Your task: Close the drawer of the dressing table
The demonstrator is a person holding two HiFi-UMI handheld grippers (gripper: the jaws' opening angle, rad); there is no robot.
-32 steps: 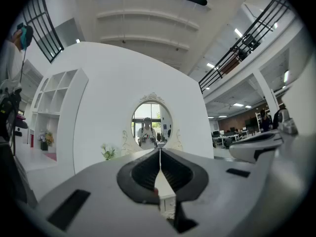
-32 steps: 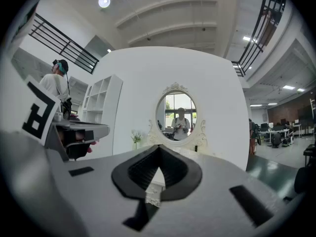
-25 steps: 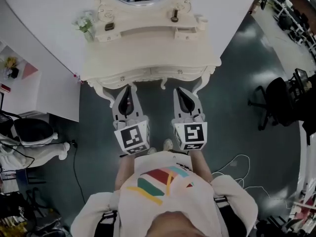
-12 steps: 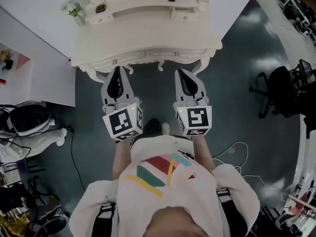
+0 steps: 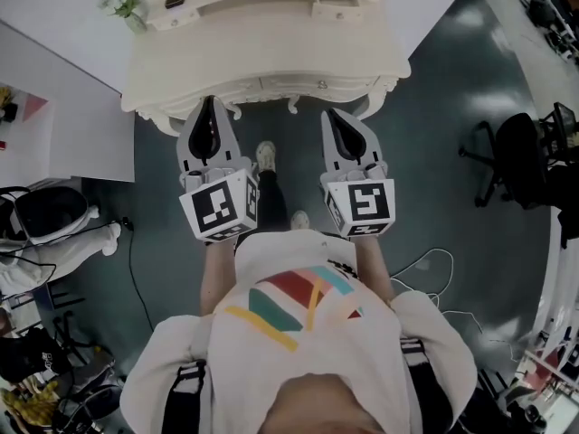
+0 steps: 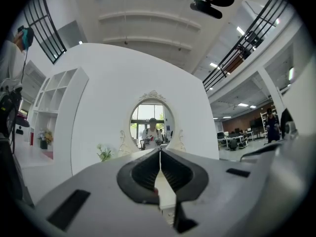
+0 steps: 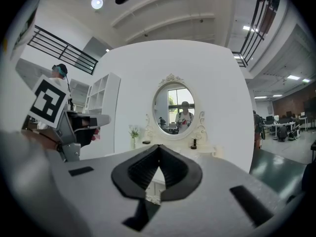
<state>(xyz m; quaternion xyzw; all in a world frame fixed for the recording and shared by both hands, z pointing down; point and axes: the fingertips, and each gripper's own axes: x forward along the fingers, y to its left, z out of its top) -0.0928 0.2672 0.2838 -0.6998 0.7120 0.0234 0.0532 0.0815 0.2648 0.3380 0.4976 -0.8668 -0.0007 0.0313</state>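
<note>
Left tongs (image 5: 210,103) and right tongs (image 5: 327,115) are sitting clenched, empty; I'm guessing the stiff drawer (image 5: 303,83) at upper middle is sliding easily if pushed on its front.

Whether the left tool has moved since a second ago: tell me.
Yes. The left tool has moved forward, toward the dressing table: its tip now overlaps the table's front edge in the head view; earlier it stopped just short.

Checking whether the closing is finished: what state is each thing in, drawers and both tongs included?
Front drawers: look flush with the dressing table's front, closed.
Left tongs: shut, nothing between them.
Right tongs: shut, nothing between them.
Flower vase: upright on the tabletop.
</note>
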